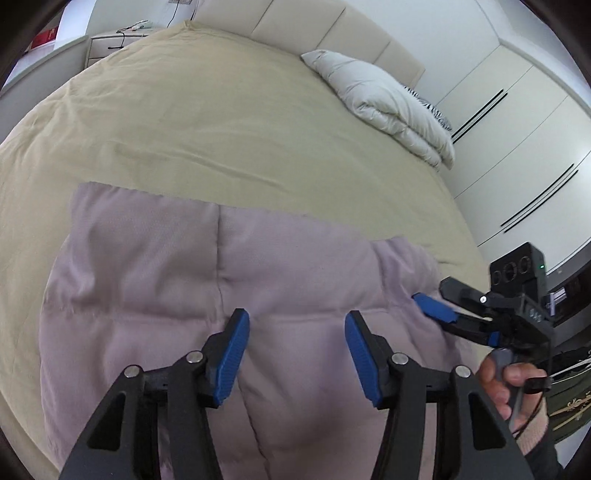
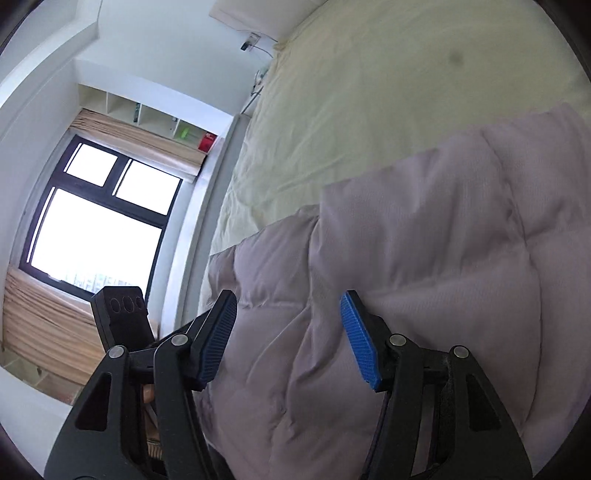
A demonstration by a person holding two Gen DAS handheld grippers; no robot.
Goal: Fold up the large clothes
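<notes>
A pale lilac padded garment (image 1: 192, 280) lies spread flat on the beige bed (image 1: 221, 122), with a seam running down its middle. My left gripper (image 1: 297, 317) hovers over the garment's near part, jaws open, nothing between the blue pads. At the garment's right edge my right gripper (image 1: 439, 297) is held by a hand (image 1: 506, 380). In the right wrist view the garment (image 2: 424, 277) shows layered puffy panels, and the right gripper (image 2: 289, 299) stands open above it, gripping nothing. The back of the left gripper's body (image 2: 122, 314) shows at lower left.
A folded white duvet (image 1: 384, 107) lies at the head of the bed by a cream headboard (image 1: 325, 29). White wardrobe doors (image 1: 517, 155) line the right side. A nightstand (image 1: 110, 44) stands at the far corner. A window (image 2: 99, 221) with blinds is beyond the bed's left side.
</notes>
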